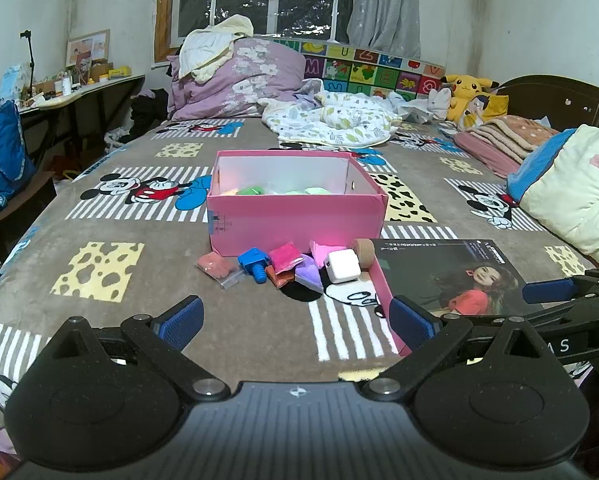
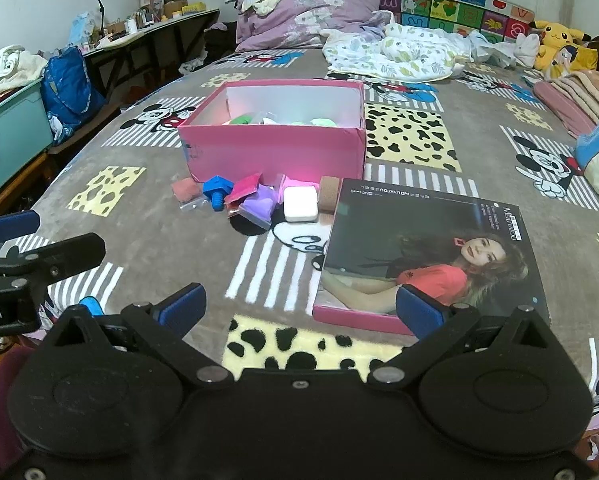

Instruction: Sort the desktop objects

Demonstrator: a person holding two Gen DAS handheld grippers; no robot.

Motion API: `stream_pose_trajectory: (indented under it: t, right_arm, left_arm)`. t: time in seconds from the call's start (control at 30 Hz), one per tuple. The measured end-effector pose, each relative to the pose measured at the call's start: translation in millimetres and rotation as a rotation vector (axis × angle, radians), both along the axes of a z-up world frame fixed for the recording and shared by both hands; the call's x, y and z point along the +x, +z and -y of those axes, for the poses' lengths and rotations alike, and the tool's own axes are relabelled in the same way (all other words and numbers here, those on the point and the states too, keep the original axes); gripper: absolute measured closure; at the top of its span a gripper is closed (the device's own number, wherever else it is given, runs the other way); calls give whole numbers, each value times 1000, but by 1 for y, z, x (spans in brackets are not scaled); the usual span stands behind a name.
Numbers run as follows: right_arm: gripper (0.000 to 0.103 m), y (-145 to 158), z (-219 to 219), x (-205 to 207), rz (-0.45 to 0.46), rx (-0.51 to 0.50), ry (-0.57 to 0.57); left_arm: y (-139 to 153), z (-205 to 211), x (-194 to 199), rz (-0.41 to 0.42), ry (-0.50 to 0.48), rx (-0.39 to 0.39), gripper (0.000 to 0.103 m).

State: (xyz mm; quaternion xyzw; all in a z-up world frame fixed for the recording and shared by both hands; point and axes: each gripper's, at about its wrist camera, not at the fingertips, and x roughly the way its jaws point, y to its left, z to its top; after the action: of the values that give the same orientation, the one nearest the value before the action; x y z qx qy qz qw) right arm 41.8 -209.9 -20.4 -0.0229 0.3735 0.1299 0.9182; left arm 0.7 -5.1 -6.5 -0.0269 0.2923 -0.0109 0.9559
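Both grippers sit low and near the camera, jaws spread wide, nothing held: left gripper [image 1: 295, 316] hovers over the bed blanket [image 1: 111, 320], right gripper [image 2: 299, 308] just beside it with one blue pad over the near edge of the box lid [image 2: 427, 256]. Lid lies flat, printed with a woman's photo, pink rim.

Loose items cluster against the front wall of the pink box [image 2: 275, 148], well apart from both grippers: orange bagged clay [image 1: 215, 266], blue toy bolt [image 1: 253, 264], magenta clay bag [image 1: 285, 256], purple clay bag [image 1: 309, 274], white charger [image 1: 342, 266], tan tape roll [image 1: 363, 252] touching the lid corner.

Pink box is open, partly filled: green clay pieces [image 1: 251, 191] and some pale bags visible at the bottom, the rest hidden by the front wall.

Risks, judged: items are packed touching each other, so a wide grasp may grab two at once or shove a neighbour; slick bags could slip from the pads; soft blanket gives under pressure, so a low approach may snag fabric; the box is light cardboard and could slide if bumped during a drop
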Motion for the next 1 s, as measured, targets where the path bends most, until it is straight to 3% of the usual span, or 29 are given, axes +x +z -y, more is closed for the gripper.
stream_pose_trajectory:
  t: [0.2,0.3,0.6,0.73,0.83,0.93,1.0]
  right_arm:
    - [1,0,0,2,-8,-7,10]
    - [1,3,3,5,-33,39,48]
    - [1,3,15,23,-88,111,118]
    - [1,5,15,37,-101,81,169]
    - [1,9,10,45,-70,32,239]
    - [1,10,7,57,-13,-29,299]
    - [1,9,6,68,-3,-52,339]
  left_arm:
    - [-3,-1,2,-7,0,-5,3]
    - [-5,-3,4,-4,0,-13,3]
    - [-16,-19,13,50,-23,-107,3]
    - [-24,-26,18,93,-40,-130,3]
    - [-31,-27,24,112,-53,-101,3]
    - [-38,-28,34,81,-64,-58,3]
    - [-43,-34,40,56,-58,-73,3]
